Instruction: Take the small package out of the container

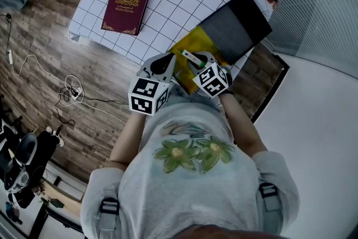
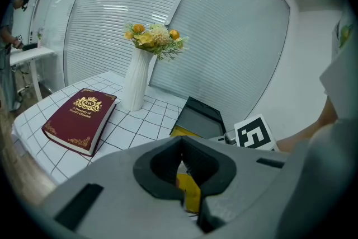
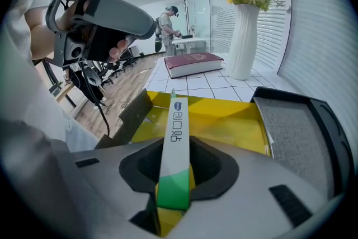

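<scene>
small package (image 3: 177,137): upright, clamped in right gripper (image 3: 170,201) jaws, over yellow container (image 3: 229,120) on table (image 1: 168,14)
left gripper (image 2: 187,198): jaws pinched on container edge
progress: grasp looks done; lifting clear remains

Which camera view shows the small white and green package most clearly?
The right gripper view: the package fills the middle, close up, pinched in the right tongs. In the head view the package is tiny, over the yellow box. The left gripper view does not show it.
</scene>
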`<state>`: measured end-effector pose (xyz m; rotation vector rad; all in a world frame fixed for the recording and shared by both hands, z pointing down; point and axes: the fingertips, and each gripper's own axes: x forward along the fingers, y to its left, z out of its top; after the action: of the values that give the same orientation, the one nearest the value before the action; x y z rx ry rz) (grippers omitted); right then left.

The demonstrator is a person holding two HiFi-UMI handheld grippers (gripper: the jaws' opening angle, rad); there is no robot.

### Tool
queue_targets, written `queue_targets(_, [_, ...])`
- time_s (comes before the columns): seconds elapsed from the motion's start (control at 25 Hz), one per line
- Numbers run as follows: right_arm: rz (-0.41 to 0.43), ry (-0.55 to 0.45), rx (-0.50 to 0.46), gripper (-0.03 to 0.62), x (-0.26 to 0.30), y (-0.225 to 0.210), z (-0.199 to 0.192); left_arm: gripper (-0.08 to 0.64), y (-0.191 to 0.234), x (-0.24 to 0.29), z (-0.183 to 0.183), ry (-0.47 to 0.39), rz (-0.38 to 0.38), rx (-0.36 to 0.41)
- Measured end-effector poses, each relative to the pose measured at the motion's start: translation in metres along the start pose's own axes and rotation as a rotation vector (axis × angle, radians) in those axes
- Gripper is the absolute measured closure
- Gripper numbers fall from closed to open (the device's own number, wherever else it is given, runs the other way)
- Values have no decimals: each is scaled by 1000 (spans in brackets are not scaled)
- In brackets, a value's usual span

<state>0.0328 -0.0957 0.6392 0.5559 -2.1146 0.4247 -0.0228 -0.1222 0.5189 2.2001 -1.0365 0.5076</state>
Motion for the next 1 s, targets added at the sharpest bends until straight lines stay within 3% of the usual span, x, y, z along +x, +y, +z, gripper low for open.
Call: queue_targets(1.0, [-11,7,-9,502,-1,0,-1,552,2,-1,-1,1,1,0])
